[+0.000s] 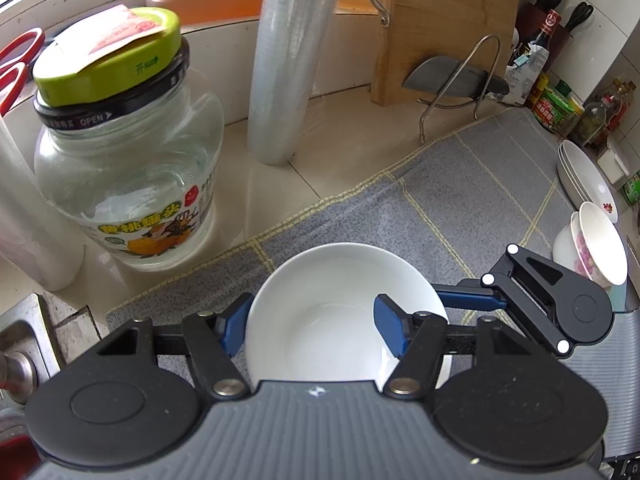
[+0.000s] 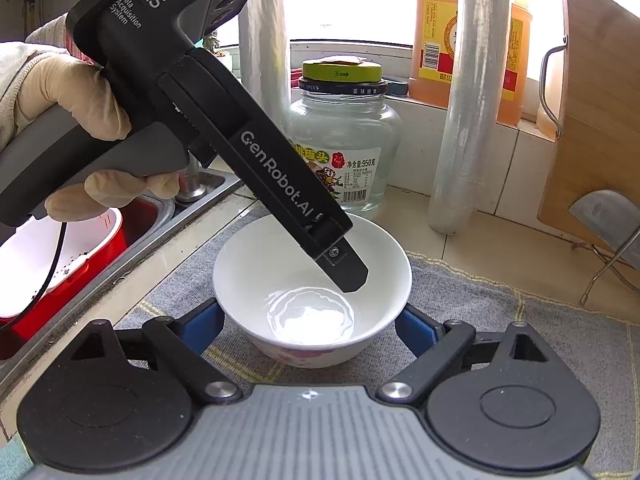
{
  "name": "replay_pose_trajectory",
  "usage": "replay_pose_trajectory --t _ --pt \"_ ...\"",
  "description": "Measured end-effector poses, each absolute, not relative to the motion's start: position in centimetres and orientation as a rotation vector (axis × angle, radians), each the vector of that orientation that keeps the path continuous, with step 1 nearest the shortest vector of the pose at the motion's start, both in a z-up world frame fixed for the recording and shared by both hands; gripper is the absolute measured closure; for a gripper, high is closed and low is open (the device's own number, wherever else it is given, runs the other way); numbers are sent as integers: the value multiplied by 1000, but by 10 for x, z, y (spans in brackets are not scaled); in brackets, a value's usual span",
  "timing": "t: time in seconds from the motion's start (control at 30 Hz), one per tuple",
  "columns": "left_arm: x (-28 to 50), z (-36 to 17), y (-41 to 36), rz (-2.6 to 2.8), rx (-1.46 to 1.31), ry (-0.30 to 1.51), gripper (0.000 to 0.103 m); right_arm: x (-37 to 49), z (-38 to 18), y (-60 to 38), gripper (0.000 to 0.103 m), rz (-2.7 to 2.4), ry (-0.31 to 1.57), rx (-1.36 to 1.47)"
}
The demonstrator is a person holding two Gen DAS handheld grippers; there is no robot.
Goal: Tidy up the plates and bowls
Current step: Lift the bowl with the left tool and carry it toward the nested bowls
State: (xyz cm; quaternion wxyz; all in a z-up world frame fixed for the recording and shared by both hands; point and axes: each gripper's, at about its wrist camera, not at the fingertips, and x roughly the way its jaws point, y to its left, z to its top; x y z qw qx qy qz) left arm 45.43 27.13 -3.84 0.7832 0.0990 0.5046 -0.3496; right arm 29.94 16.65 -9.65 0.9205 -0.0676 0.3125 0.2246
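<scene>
A white bowl (image 1: 340, 304) with a pink flower print stands on the grey mat (image 1: 460, 200). My left gripper (image 1: 314, 330) is open over it: one blue pad sits outside the bowl's left wall, the other inside the bowl. In the right wrist view the same bowl (image 2: 312, 292) lies between the open fingers of my right gripper (image 2: 312, 330), one pad on each side of its base. The left gripper's finger (image 2: 344, 264) dips into the bowl from above. Stacked white plates (image 1: 584, 176) and stacked flowered bowls (image 1: 596, 244) stand at the mat's far right.
A glass jar with a green lid (image 1: 124, 160), a roll of cling film (image 1: 288, 60) and a cutting board with a cleaver (image 1: 444, 32) stand behind the mat. A sink with a red-and-white basket (image 2: 60, 256) lies to the left. Bottles (image 1: 560, 100) line the right wall.
</scene>
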Motion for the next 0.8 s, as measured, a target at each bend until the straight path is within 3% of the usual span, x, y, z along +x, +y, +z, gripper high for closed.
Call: replay_pose_trajectory --t 0.8 --pt "450 -34 268 -779 232 1077 39 293 -91 170 10 440 647 -178"
